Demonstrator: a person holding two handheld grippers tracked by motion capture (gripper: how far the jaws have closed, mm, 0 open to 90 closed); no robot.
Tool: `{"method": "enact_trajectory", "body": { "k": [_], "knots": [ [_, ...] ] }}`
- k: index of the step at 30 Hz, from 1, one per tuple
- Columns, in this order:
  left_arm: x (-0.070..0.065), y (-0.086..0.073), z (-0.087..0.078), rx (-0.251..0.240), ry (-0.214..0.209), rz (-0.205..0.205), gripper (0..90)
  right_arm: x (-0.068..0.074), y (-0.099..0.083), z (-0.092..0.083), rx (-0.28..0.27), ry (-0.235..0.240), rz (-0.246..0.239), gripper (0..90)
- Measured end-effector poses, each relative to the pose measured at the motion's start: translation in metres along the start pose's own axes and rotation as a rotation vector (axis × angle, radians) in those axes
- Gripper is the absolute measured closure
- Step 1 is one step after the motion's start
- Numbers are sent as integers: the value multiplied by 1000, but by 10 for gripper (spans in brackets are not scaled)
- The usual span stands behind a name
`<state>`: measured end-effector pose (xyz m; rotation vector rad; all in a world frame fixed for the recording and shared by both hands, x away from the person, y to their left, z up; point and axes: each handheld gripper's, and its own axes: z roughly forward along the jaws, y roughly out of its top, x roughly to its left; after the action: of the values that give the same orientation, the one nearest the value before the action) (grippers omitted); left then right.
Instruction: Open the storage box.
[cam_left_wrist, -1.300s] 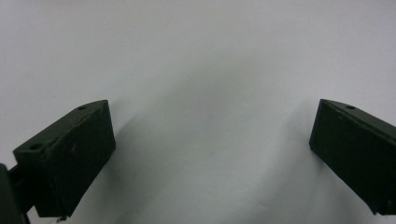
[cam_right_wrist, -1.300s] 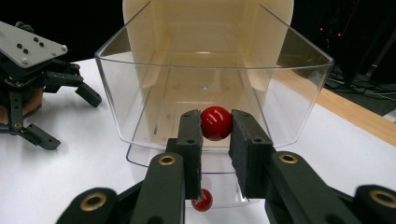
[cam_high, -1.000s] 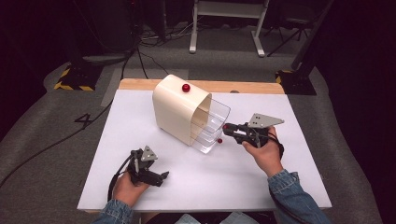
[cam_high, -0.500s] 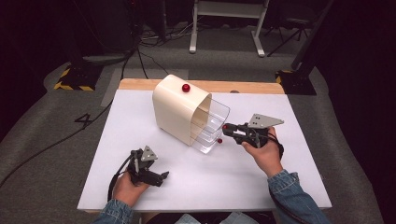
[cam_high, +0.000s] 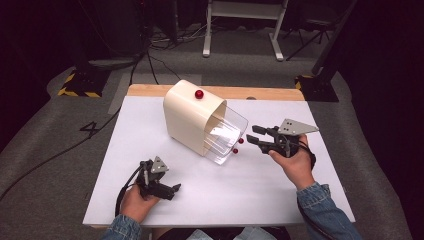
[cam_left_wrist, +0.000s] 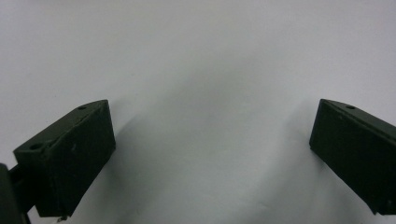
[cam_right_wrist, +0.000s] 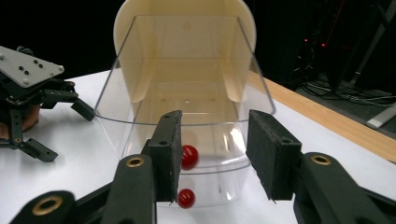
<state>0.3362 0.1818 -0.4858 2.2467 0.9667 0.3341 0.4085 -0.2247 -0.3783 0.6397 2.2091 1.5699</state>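
- High view: white surface (cam_high: 250, 190) with a cream box (cam_high: 187, 117) lying on its side, set toward the far left of middle. Clear drawers (cam_high: 227, 137) stick out of its open end, pointing toward the right gripper.
- One red knob (cam_high: 199, 94) sits on the top face of the box. Two smaller red knobs (cam_high: 238, 145) sit at the drawer fronts, facing the right gripper.
- Right gripper (cam_high: 254, 135) held in the right hand (cam_high: 295, 165), jaws aimed at the drawer fronts, close to them but not touching. Grey three-cornered plate on top.
- Left gripper (cam_high: 175, 189) held in the left hand (cam_high: 135, 200) near the front left of the surface, well apart from the box, jaws pointing right.
- Left gripper view: left gripper (cam_left_wrist: 212, 158) jaws spread wide, nothing between them, bare white surface (cam_left_wrist: 210, 70) right under them.
- Right gripper view: right gripper (cam_right_wrist: 214, 154) jaws part-way open, holding nothing. Clear drawers (cam_right_wrist: 187, 112) dead ahead with the cream box (cam_right_wrist: 184, 28) behind.
- Two red knobs (cam_right_wrist: 188, 157) show just beside the left-hand jaw, one above the other, neither gripped.
- Left gripper (cam_right_wrist: 65, 112) is farther off at the left edge, resting low over the surface.
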Motion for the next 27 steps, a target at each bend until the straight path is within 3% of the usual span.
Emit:
{"method": "enact_trajectory", "body": {
  "k": [5,12,14,20,24,27],
  "knots": [
    [0,0,0,-1,0,0,3,-6,-2,-12,5,-25,3,544],
    [0,0,0,-1,1,0,4,-22,-10,-48,22,-100,23,494],
    [0,0,0,0,-2,1,3,-28,-16,-67,42,-141,26,476],
    [1,0,0,3,-4,2,3,-38,-34,-99,70,-207,73,449],
    [1,1,0,4,-4,1,3,-45,-49,-115,108,-234,110,428],
    [1,0,0,4,-4,1,3,-50,-62,-124,181,-251,139,411]
  ]
}}
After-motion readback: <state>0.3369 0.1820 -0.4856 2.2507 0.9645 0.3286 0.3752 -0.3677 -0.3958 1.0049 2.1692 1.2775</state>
